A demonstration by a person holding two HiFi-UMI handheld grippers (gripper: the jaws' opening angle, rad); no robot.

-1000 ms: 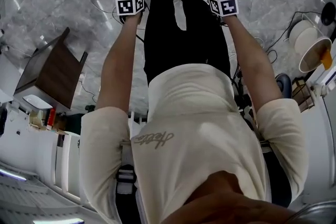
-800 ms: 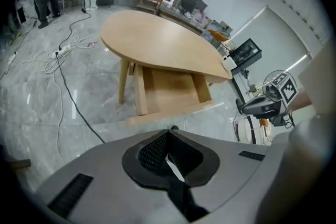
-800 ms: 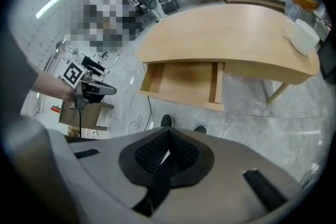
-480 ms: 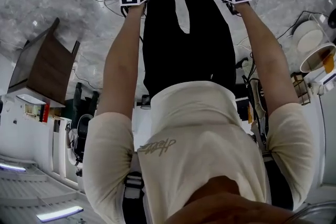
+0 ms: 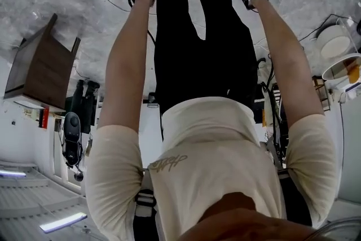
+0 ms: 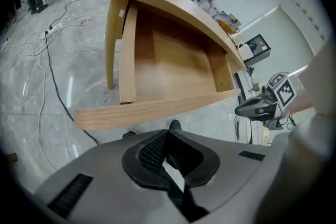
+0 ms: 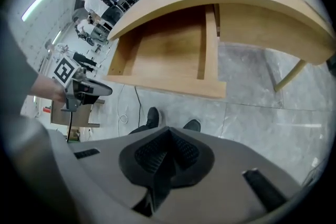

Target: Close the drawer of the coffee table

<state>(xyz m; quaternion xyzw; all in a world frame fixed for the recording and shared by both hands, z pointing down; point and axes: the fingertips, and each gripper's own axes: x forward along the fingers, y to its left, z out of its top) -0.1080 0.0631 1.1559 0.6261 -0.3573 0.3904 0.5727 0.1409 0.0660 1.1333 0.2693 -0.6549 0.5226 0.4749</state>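
Since the earlier frames, the left gripper [image 6: 168,135] and the right gripper [image 7: 168,131] have advanced toward the coffee table [image 6: 173,0]. In the head view both marker cubes now sit closer to the strip of light wood at the top edge.

**Gripper state**
- Left gripper: jaws clenched, ribbed pads meeting at the tips. Nothing is held between them.
- Right gripper: jaws clenched, pads pressed together. Nothing is held between them.

**Position of the drawer**
- The drawer [image 6: 173,65] stands pulled out from under the curved table top, with its bare wooden bottom exposed.
- The drawer lies ahead of both grippers. Its front panel is the nearest part to the jaw tips.
- Neither gripper touches the drawer. A band of grey marble floor [image 6: 31,113] shows between the jaw tips and the front panel in both gripper views.
- From the left gripper, the drawer runs straight ahead and off to the right. From the right gripper, it runs straight ahead and off to the left.

**Relation between the grippers**
- The two grippers are held side by side, well apart, with the person's legs between them.
- Each gripper shows at the edge of the other's view, level with the drawer front.

**Surroundings**
- The person's black shoes [image 7: 152,115] stand on the floor just beyond the jaw tips, short of the drawer front.
- A black cable [image 6: 52,71] lies on the floor to the left of the left gripper, passing by the table leg [image 6: 110,44].
- A dark wooden side table [image 5: 39,68] stands behind and to the left of the left gripper.
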